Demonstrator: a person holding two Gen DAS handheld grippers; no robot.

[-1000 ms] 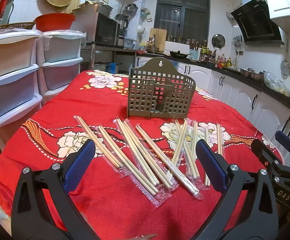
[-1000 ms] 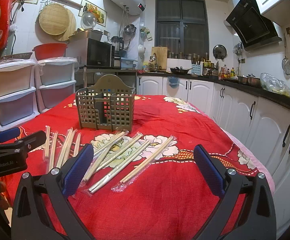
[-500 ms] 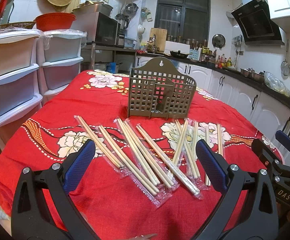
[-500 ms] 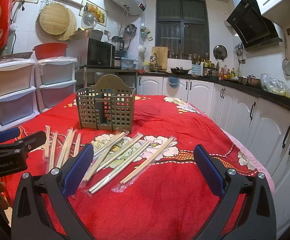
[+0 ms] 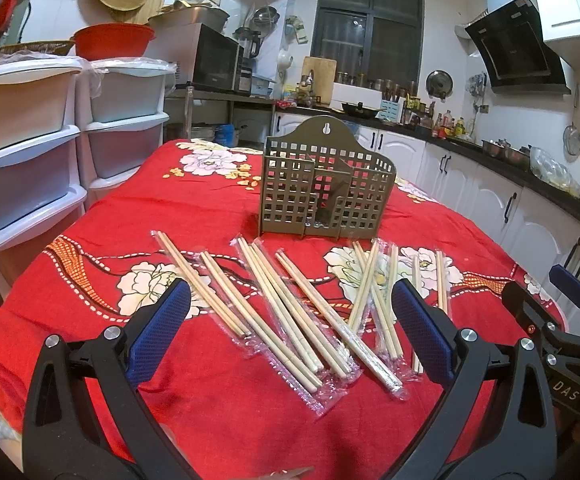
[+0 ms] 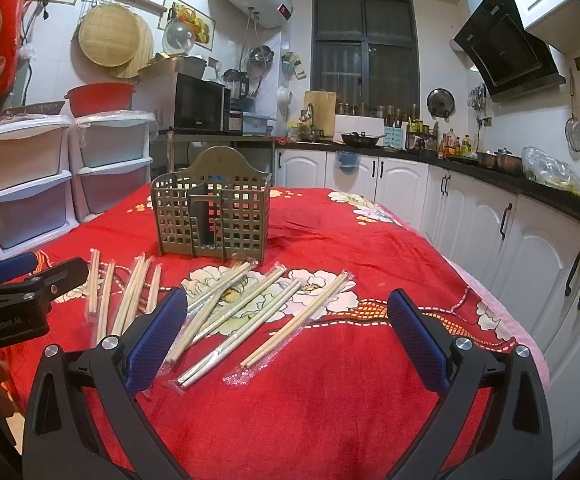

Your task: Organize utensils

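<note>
Both grippers' fingers spread wide, empty; only right view shows cabinet doors.

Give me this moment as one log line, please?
phase: before first pick | left gripper: open, empty | right gripper: open, empty | wrapped chopsticks: on tablecloth | holder: upright

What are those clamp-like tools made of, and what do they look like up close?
Each is a black plastic clamp with two curved arms joined by silver bolts. The left gripper and right gripper both end in blue, finely textured pads. White lettering is printed on their bodies: "DAS" on the right one, "GenRobot.AI" on the left. No cables or sleeves show.
</note>
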